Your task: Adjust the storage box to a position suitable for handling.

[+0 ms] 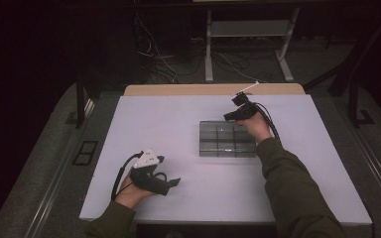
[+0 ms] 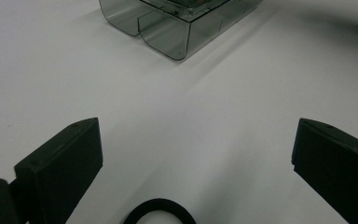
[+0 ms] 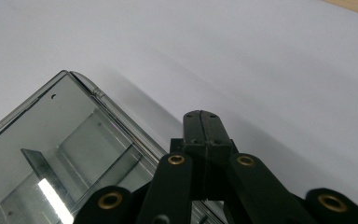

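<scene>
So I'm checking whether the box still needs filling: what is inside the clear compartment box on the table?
The clear compartment box shows inner dividers and, in the right gripper view, no loose items. The right gripper, jaws shut, covers its near corner, so that part cannot be checked.

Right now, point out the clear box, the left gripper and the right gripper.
clear box (image 1: 226, 140): high view, middle of its lid.
left gripper (image 1: 171, 171): high view, between its open jaw tips.
right gripper (image 3: 201, 116): right gripper view, tip of its shut jaws.

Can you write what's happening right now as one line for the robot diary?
right tool: shut, empty, by clear box far edge | left tool: open, empty, over white table
</scene>
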`<state>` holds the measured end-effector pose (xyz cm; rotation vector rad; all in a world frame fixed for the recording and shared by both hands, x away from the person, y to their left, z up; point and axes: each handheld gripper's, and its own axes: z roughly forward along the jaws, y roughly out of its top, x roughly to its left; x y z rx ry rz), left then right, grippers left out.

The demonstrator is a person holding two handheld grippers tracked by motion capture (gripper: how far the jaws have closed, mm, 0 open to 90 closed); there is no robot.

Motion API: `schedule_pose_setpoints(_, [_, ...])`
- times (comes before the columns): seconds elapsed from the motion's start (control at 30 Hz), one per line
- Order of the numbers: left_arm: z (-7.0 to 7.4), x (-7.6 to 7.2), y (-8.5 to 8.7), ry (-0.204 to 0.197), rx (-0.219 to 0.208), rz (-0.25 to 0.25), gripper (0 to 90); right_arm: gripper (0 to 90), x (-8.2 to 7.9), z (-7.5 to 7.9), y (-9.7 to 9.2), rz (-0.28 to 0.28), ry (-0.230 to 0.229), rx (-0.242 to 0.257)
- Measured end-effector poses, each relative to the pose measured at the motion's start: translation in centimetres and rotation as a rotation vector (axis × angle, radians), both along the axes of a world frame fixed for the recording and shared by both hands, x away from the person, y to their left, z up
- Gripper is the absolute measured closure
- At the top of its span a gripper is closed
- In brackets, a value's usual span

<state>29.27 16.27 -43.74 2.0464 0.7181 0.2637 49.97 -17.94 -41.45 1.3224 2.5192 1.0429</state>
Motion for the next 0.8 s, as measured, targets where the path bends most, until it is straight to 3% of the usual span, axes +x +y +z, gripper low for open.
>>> schedule_pose_setpoints(0.8, [-0.1, 0.0, -0.1, -0.005, 0.0, 0.005, 0.0, 89.4, -2.0, -0.1, 0.8, 0.077, 0.019, -0.029])
